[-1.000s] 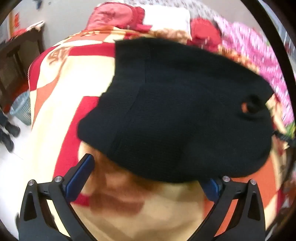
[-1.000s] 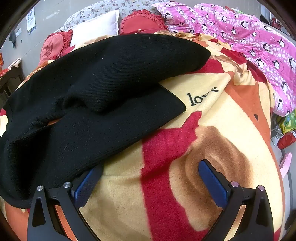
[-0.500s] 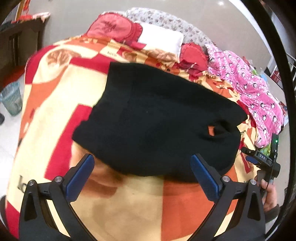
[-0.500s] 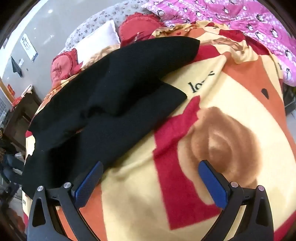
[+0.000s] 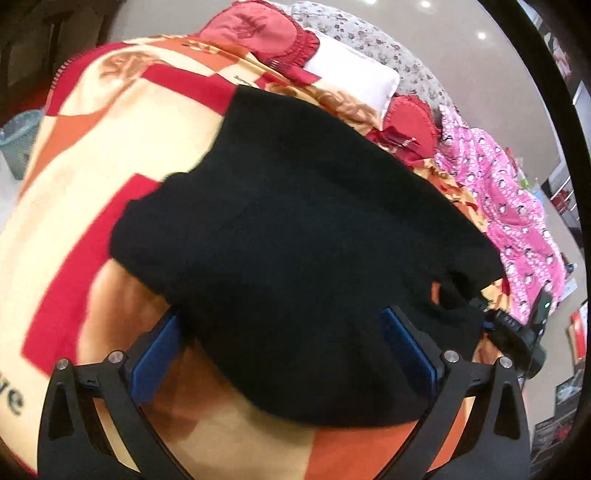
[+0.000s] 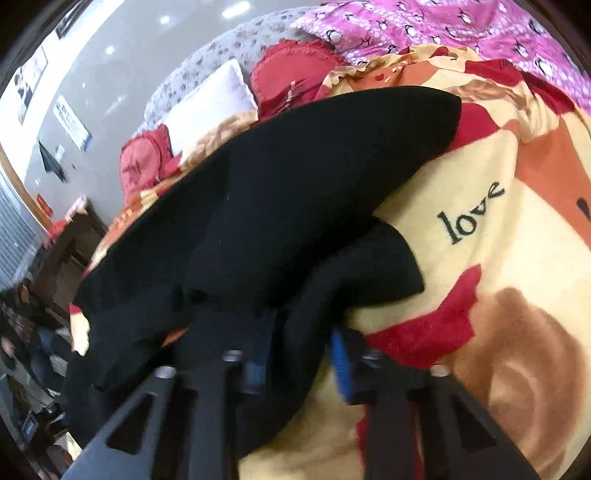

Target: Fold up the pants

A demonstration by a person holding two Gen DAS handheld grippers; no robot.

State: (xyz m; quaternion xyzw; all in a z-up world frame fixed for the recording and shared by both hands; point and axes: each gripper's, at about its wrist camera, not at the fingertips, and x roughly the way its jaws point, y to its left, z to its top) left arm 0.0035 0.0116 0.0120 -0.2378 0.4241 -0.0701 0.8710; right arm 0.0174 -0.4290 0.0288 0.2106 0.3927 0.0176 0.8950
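Note:
Black pants (image 5: 295,236) lie spread on a patterned blanket (image 5: 74,206) on a bed. My left gripper (image 5: 284,354) is open, its blue-padded fingers (image 5: 155,354) straddling the near edge of the pants. In the right wrist view the pants (image 6: 295,192) lie with two legs apart, and my right gripper (image 6: 299,354) has closed on a fold of the lower leg, the black cloth pinched between its blue pads (image 6: 341,365).
Red cushions (image 5: 258,33), a white pillow (image 5: 351,77) and a pink penguin quilt (image 5: 517,206) lie at the bed's far side. A blue waste basket (image 5: 18,140) stands on the floor to the left. The right gripper's body (image 5: 517,332) shows at the pants' right edge.
Both grippers have moved in toward the pants. The right gripper went from wide open to shut on the cloth. The left stayed open and came over the near edge.

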